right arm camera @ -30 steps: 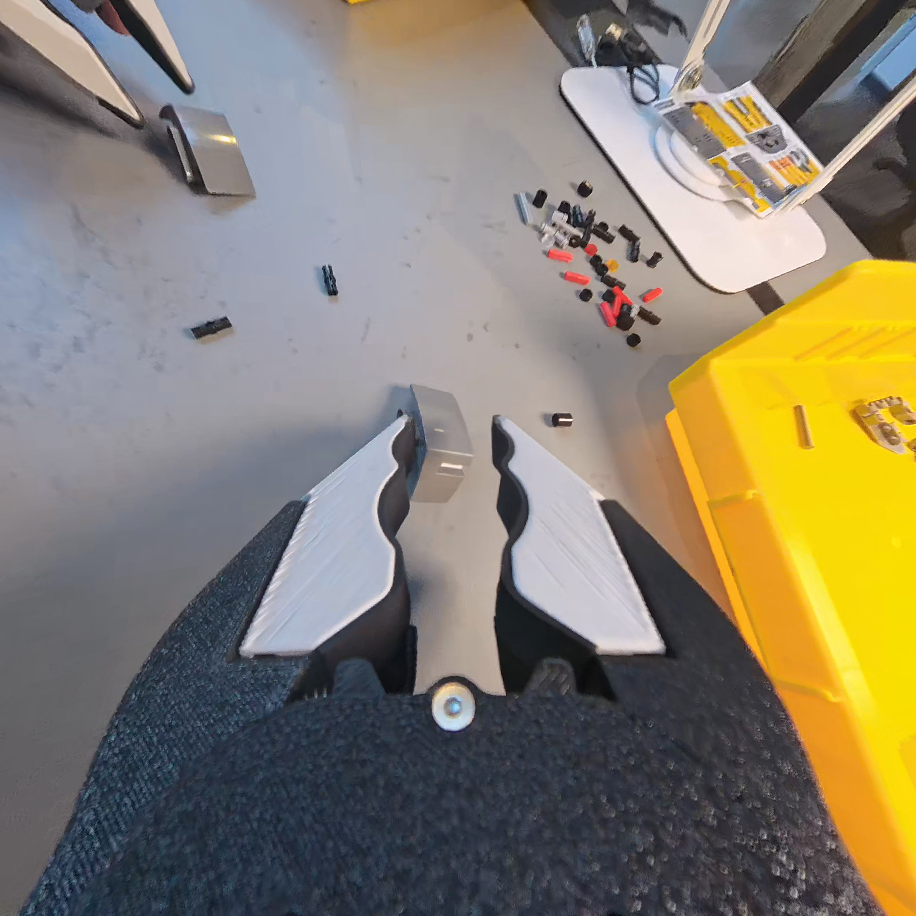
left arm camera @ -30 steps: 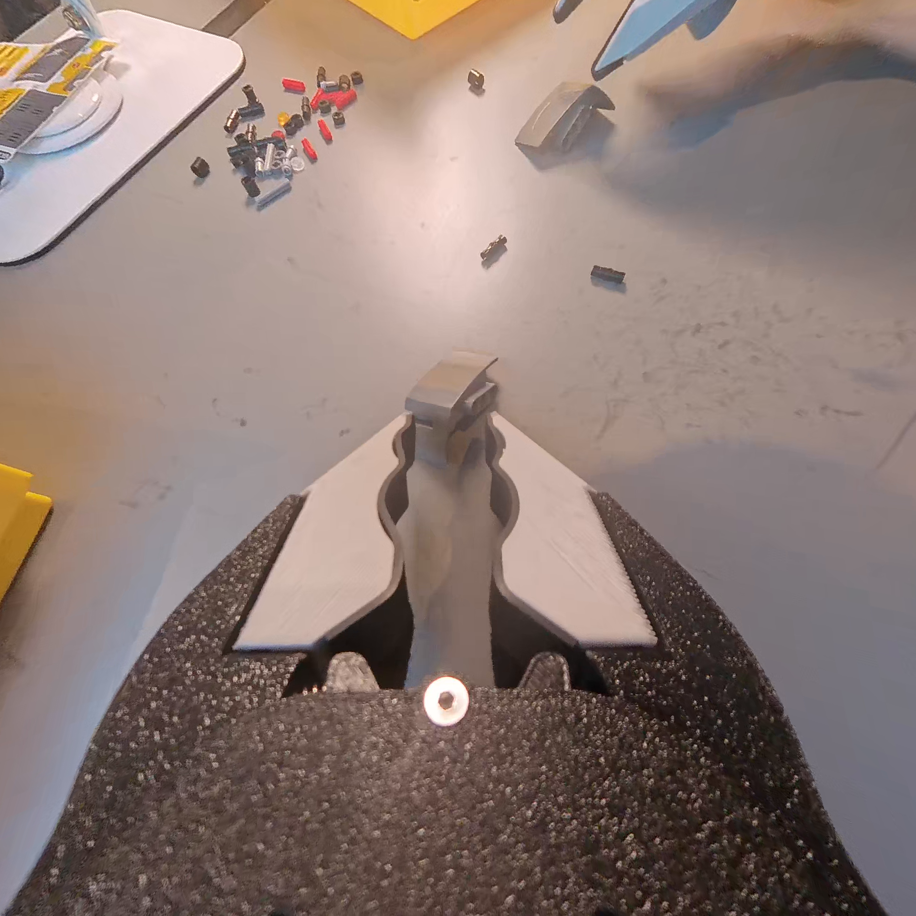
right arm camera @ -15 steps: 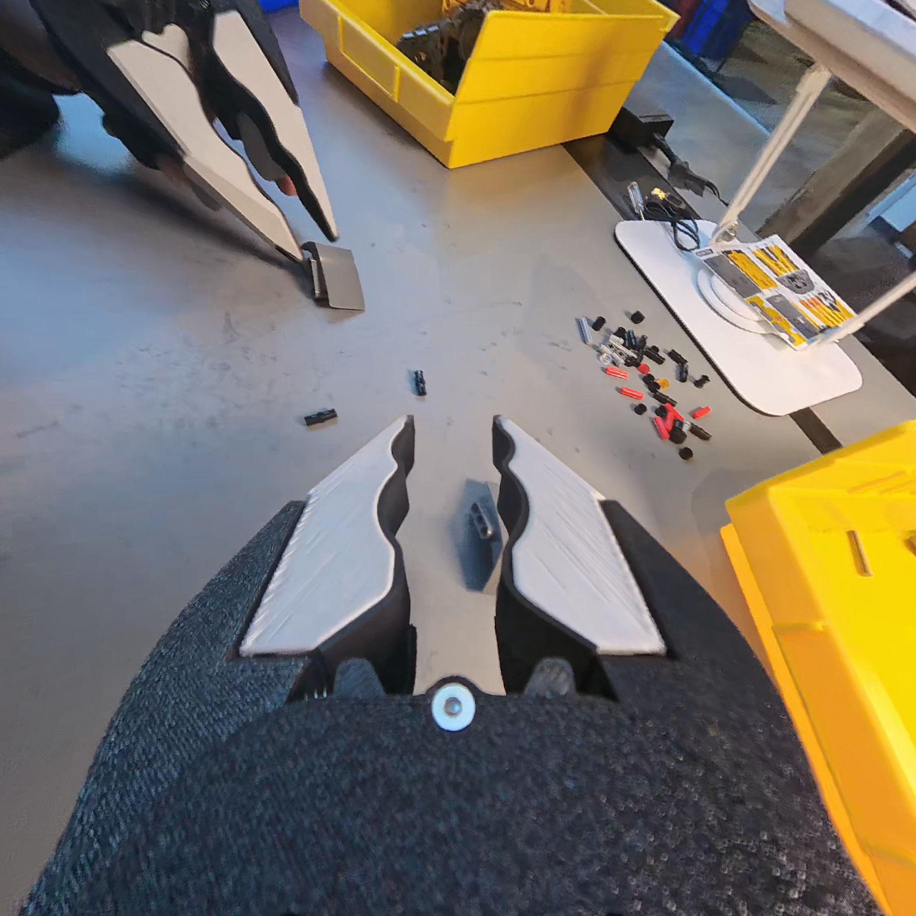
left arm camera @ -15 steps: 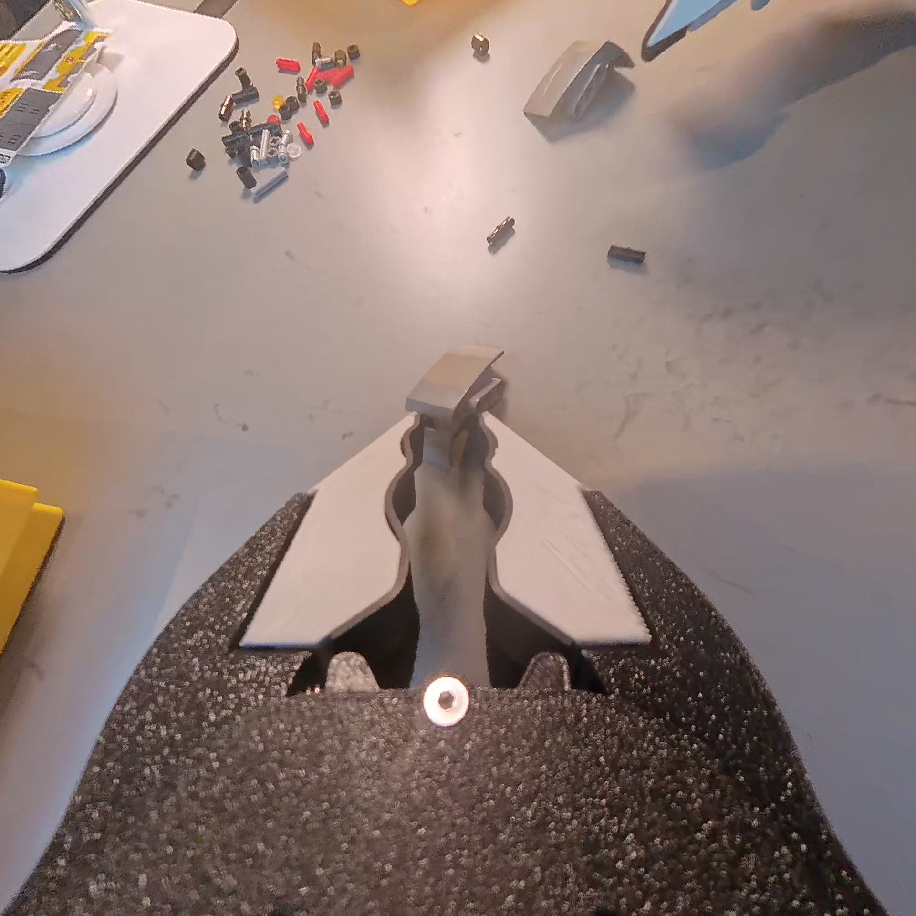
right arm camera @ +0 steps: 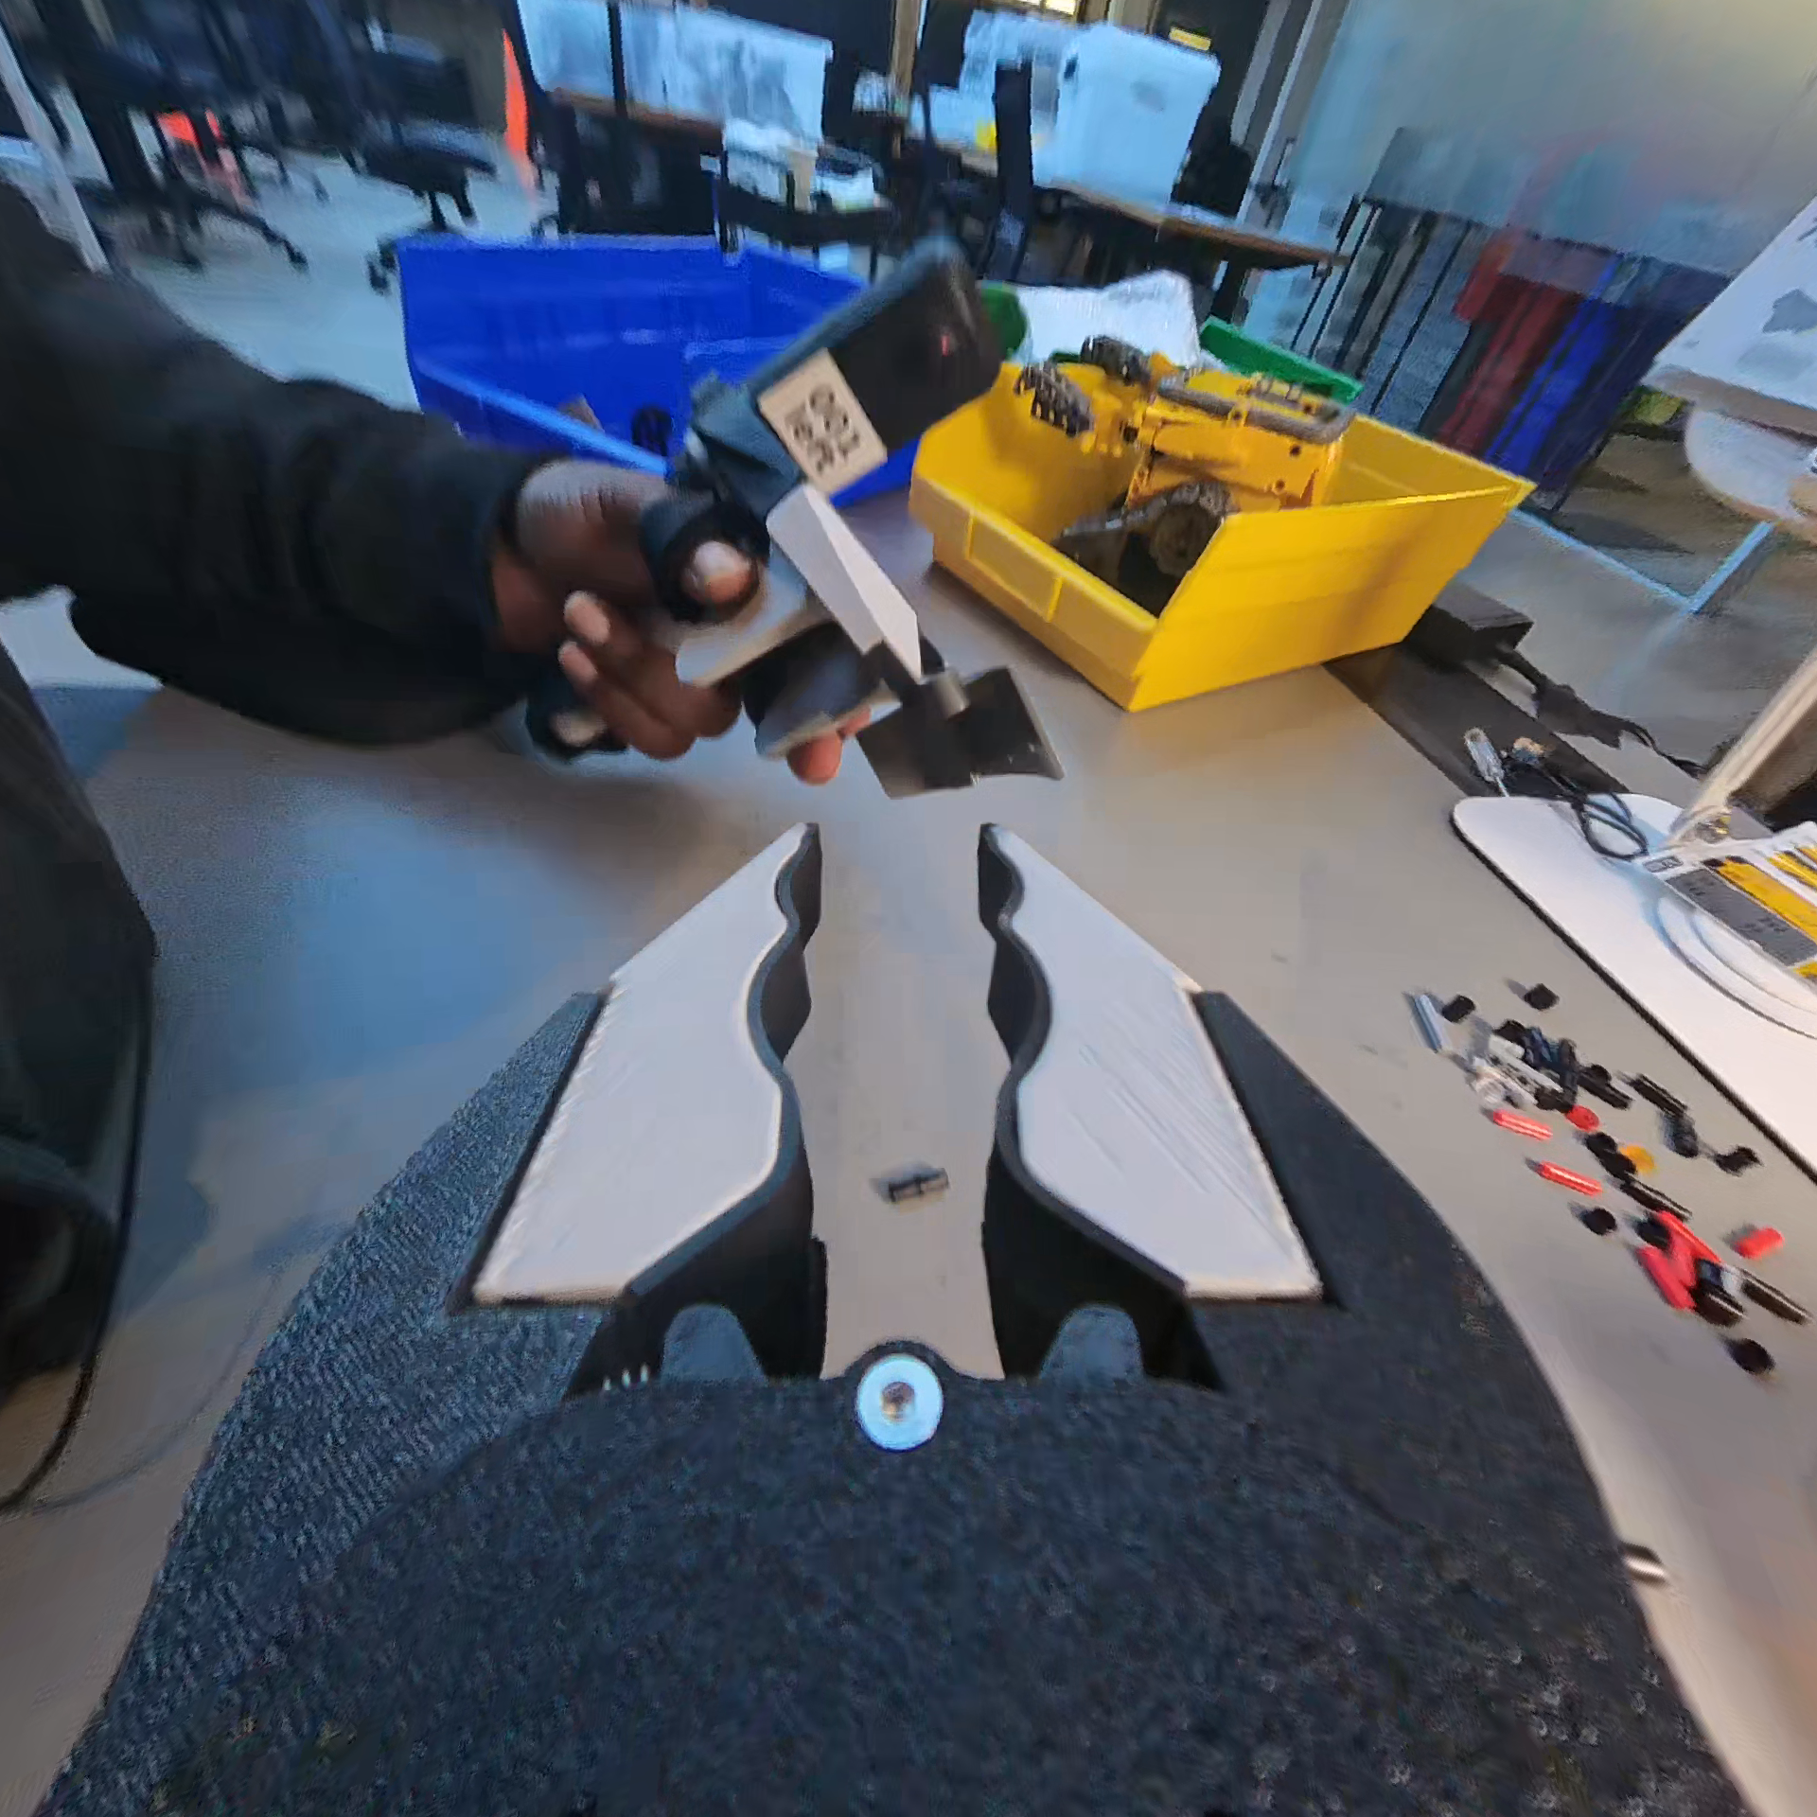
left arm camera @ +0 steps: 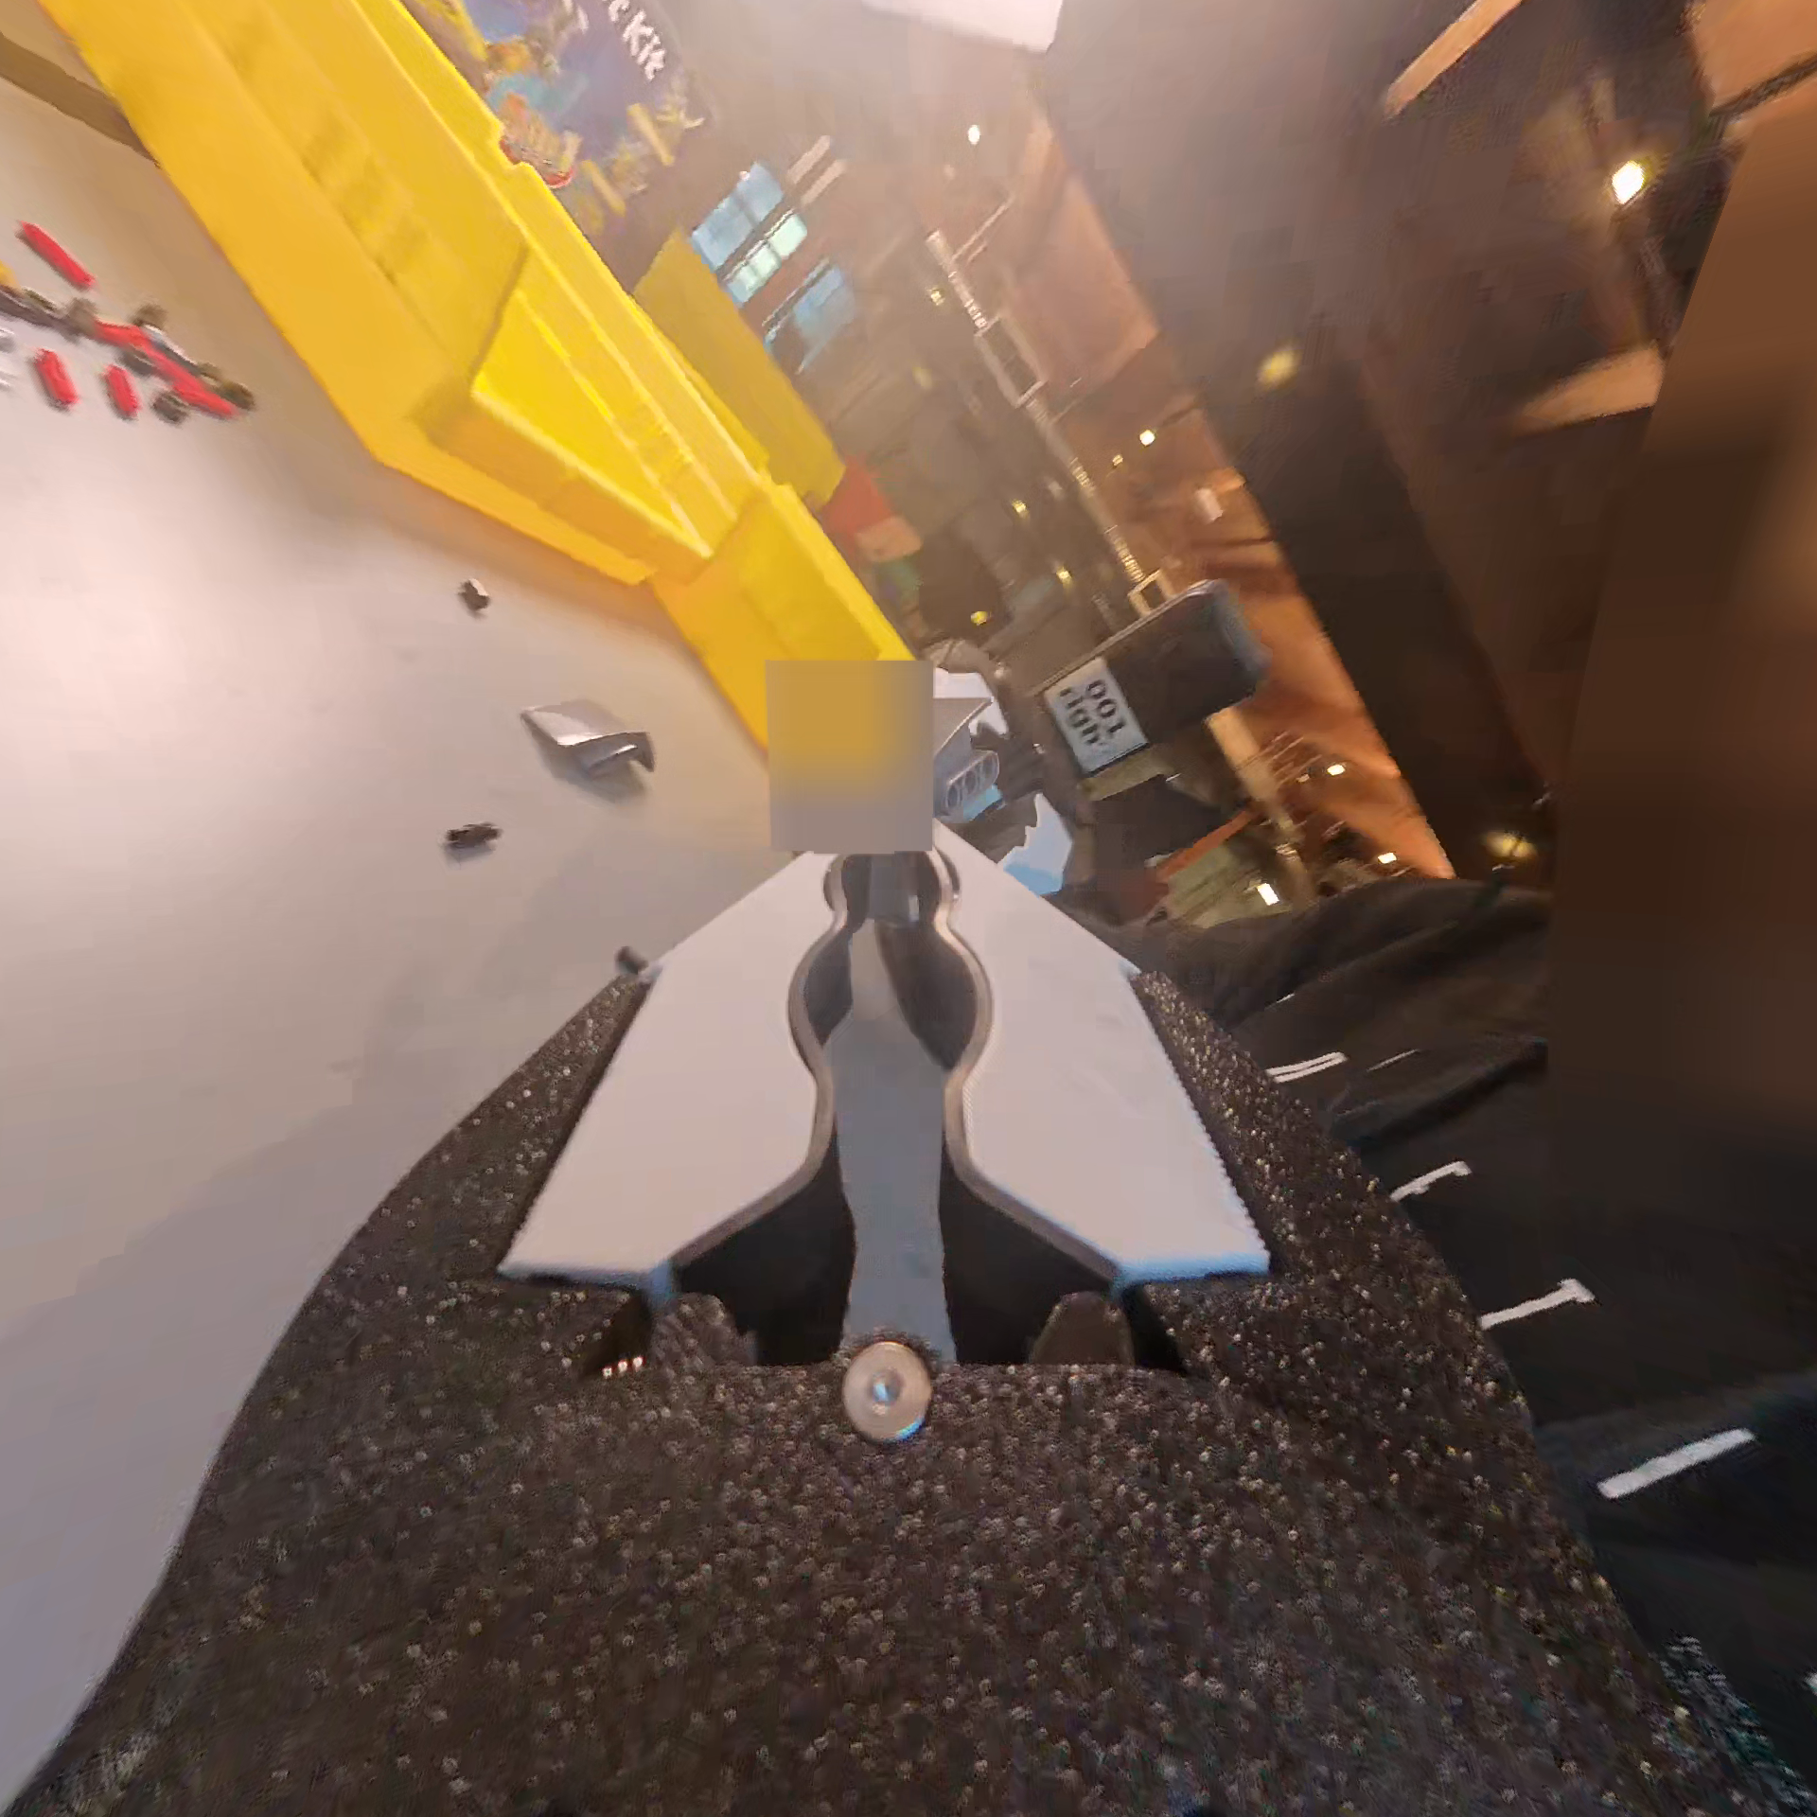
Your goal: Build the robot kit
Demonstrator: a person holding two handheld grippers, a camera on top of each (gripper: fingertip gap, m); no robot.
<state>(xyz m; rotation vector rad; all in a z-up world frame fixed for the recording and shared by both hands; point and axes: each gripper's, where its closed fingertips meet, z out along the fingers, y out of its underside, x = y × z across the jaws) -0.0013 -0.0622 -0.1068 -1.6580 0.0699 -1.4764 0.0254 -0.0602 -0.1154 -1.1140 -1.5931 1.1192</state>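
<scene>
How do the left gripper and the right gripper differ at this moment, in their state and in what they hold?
The left gripper is shut on a grey panel; the right gripper is open and holds nothing. The left gripper carries its panel above the table; the right gripper only shows a small black pin between its fingers, lying on the table. Both have pale grey fingers with black inner edges.

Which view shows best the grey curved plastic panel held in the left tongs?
The right wrist view: the grey curved plastic panel hangs in the air, pinched by the left tongs, its whole face visible. In the left wrist view a mosaic patch covers it; only a dark stub shows between the shut tongs.
</scene>
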